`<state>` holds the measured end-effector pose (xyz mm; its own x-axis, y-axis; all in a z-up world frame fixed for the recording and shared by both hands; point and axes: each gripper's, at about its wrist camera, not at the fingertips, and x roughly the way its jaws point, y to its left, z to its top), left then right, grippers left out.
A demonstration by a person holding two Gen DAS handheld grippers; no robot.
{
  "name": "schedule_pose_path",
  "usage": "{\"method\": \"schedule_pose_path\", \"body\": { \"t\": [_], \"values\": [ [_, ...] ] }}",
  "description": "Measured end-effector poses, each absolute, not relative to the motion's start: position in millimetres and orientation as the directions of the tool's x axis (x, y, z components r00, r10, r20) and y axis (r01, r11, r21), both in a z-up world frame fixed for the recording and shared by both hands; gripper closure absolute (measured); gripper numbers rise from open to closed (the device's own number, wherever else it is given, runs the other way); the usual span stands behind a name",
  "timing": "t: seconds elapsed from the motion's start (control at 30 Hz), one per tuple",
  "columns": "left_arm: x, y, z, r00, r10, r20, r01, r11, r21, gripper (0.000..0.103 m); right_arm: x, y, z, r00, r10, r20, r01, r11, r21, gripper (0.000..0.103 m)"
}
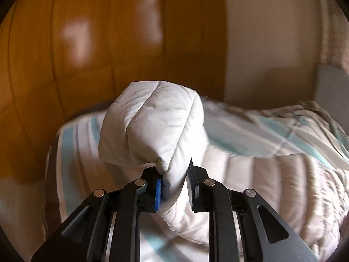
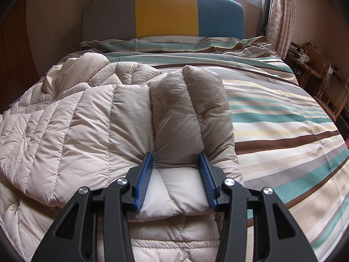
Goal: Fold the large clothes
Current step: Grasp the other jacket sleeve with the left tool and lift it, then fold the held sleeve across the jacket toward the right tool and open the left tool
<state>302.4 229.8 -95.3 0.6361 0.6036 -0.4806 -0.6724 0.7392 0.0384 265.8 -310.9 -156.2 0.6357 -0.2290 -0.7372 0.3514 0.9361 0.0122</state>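
Slippage is the main risk: the left gripper (image 1: 173, 181) pinches only a thin edge of the cream down jacket (image 1: 152, 122), lifted clear of the striped duvet (image 1: 272, 128). The right gripper (image 2: 175, 170), half open, clamps a puffy sleeve (image 2: 189, 109) that could spring loose and unfold.

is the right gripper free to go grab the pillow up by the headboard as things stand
Probably not. The right gripper is shut on a folded sleeve of the puffer coat, and the striped pillow lies well beyond it, across open bedspread.
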Motion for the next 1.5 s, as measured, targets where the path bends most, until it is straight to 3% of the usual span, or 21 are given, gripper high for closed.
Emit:
{"method": "schedule_pose_path", "body": {
  "t": [0.1,0.33,0.63,0.93,1.1,1.43,1.5],
  "values": [
    [302.1,195.5,-76.0,0.72,0.571,-0.393,-0.591,0.803,0.084,0.084,265.5,-311.2,-156.0,0.635,-0.23,-0.737,0.351,0.936,0.01,0.059],
    [314.7,118.4,-53.3,0.816,0.497,-0.297,-0.418,0.861,0.291,0.084,265.4,-311.3,-156.1,0.637,-0.228,-0.737,0.351,0.936,0.013,0.059],
    [310.6,29.6,-59.5,0.882,0.357,-0.307,-0.23,0.896,0.38,0.084,265.2,-311.4,-156.1,0.637,-0.228,-0.737,0.35,0.937,0.014,0.059],
    [281.5,-78.8,-90.4,0.945,0.193,-0.262,-0.022,0.84,0.542,0.084,264.8,-311.7,-156.2,0.638,-0.226,-0.736,0.35,0.937,0.015,0.059],
    [270.2,-128.9,-111.0,0.945,0.11,-0.309,0.102,0.797,0.595,0.084,264.7,-311.9,-156.2,0.639,-0.225,-0.736,0.35,0.937,0.017,0.059],
    [267.3,-179.3,-147.3,0.883,0.001,-0.469,0.309,0.751,0.584,0.084,264.4,-312.4,-156.3,0.639,-0.225,-0.736,0.349,0.937,0.016,0.059],
    [266.4,-183.7,-153.3,0.864,-0.015,-0.502,0.351,0.735,0.581,0.08,264.3,-312.3,-156.2,0.639,-0.225,-0.736,0.349,0.937,0.017,0.059]
  ]
}}
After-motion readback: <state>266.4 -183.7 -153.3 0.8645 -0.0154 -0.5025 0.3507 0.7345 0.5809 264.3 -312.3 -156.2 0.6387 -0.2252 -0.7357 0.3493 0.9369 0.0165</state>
